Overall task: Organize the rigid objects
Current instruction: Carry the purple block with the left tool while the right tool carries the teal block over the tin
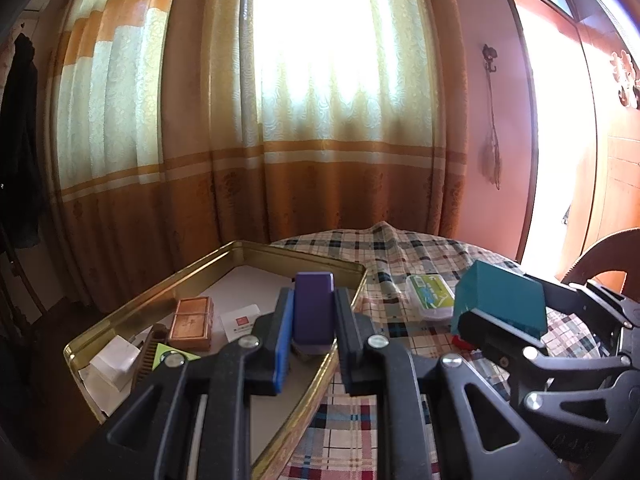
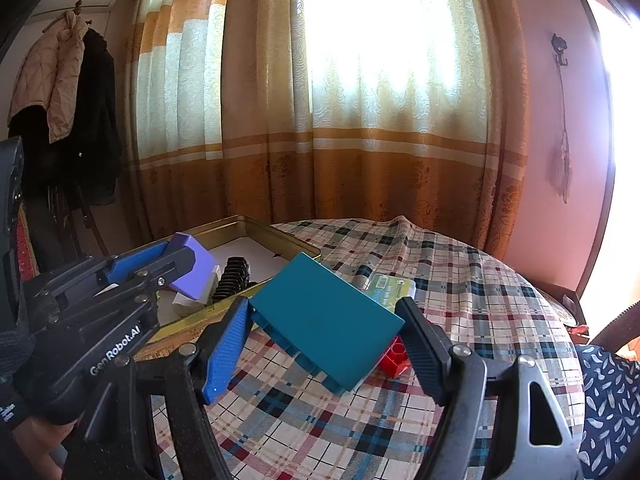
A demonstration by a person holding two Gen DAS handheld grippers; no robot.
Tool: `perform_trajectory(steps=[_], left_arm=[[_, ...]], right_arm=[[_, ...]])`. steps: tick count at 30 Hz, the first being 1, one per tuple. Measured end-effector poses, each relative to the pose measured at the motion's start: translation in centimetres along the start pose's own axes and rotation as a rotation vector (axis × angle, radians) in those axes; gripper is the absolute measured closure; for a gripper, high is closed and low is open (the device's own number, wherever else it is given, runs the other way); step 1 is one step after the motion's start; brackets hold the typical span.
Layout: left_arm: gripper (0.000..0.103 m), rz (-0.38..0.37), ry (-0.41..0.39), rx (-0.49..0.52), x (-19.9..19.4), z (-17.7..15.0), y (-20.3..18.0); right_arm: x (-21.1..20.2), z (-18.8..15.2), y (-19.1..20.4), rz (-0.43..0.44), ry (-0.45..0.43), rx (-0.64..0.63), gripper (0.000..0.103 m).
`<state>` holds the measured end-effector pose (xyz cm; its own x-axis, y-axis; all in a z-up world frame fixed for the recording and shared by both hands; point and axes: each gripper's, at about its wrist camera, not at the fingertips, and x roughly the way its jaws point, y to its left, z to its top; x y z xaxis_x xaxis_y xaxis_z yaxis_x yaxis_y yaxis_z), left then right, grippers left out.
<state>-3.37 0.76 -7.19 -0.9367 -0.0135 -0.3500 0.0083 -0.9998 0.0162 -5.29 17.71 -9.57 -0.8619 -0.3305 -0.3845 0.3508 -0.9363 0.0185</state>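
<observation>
both blocks look like light, stiff plastic with slick faces, so pinching the flat sides is the safe bet. the left gripper (image 1: 313,312) is clamped on the purple block (image 1: 314,307), held upright over the near edge of the tin (image 1: 140,302). the right gripper (image 2: 320,344) has its jaws spread wide but pressing the ends of the teal block (image 2: 324,320), tilted, just off the tin's right side above the cloth (image 2: 460,280). a red brick (image 2: 394,358) peeks out underneath.
</observation>
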Motion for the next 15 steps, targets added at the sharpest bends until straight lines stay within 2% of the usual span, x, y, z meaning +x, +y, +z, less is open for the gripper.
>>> perform_trajectory(steps=[15], left_arm=[[0.085, 0.013, -0.014, -0.005, -0.8, 0.1, 0.8]], right_arm=[[0.2, 0.1, 1.1, 0.032, 0.008, -0.015, 0.028]])
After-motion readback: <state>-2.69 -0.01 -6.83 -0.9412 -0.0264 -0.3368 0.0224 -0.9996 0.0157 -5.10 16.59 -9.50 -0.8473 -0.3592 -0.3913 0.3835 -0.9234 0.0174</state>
